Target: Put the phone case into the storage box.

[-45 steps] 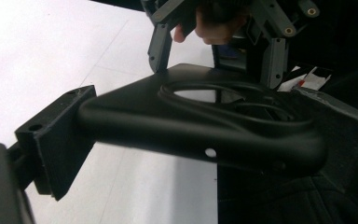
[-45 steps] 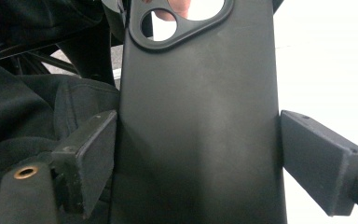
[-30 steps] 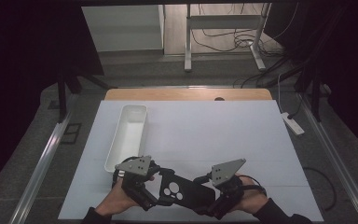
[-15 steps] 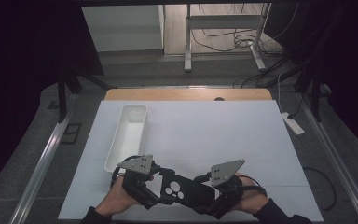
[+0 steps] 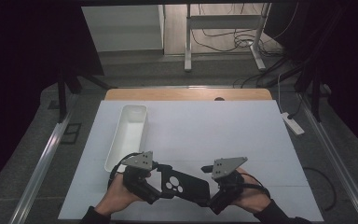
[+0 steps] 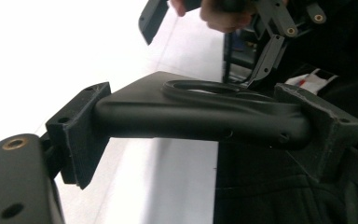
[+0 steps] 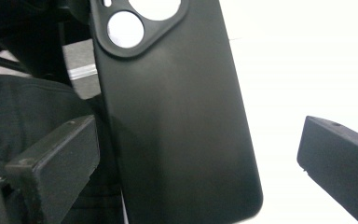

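Between the two tongs, low over the near edge of the tabletop (image 5: 223,130), hangs a black phone case (image 5: 182,183) with its camera cut-outs facing up. The left tongs (image 5: 154,186) pinch the cut-out end of it, pads pressed on both long edges. The right tongs (image 5: 213,198) stand spread around the plain end, seemingly not touching it. Beyond the left tongs lies a white tray (image 5: 128,135).
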A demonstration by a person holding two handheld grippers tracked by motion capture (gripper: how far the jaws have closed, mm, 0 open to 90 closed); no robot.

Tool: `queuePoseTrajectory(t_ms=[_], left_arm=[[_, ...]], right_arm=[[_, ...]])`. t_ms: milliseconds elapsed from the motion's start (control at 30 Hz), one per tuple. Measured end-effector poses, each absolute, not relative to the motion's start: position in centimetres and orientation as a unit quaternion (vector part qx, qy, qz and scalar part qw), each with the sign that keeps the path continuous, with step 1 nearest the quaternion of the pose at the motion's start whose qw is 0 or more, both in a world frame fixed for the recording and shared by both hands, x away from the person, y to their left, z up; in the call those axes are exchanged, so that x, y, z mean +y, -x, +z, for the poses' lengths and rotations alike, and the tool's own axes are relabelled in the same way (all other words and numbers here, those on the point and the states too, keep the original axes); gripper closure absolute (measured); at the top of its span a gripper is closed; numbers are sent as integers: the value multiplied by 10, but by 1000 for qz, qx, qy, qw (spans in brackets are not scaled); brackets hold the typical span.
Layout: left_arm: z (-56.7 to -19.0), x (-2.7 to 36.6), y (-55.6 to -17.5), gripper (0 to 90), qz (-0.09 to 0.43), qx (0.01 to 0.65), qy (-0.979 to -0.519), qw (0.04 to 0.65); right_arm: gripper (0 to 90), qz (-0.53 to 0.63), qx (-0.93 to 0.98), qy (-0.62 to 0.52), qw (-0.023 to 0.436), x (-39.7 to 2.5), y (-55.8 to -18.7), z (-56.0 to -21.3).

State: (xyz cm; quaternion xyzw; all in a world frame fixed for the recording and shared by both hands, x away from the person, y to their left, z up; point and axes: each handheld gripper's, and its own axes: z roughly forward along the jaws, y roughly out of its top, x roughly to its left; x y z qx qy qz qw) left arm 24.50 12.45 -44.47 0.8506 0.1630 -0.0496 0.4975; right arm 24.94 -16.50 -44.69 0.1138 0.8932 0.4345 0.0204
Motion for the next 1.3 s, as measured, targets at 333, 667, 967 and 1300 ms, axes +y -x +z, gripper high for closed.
queuePoseTrajectory(t_ms=[333, 667, 967, 1300], left_arm=[[-440, 129, -254, 157, -24, 209, -852, 480], [-439, 127, -267, 157, -11, 251, -848, 466], [-434, 117, -271, 156, -16, 273, -847, 456], [-428, 107, -270, 155, -25, 281, -844, 456]], right_arm=[[0, 416, 896, -150, 49, -168, -250, -450], [0, 410, 891, -189, 53, -171, -254, -452], [0, 393, 895, -198, 71, -165, -254, -455], [0, 368, 896, -220, 118, -156, -254, -457]])
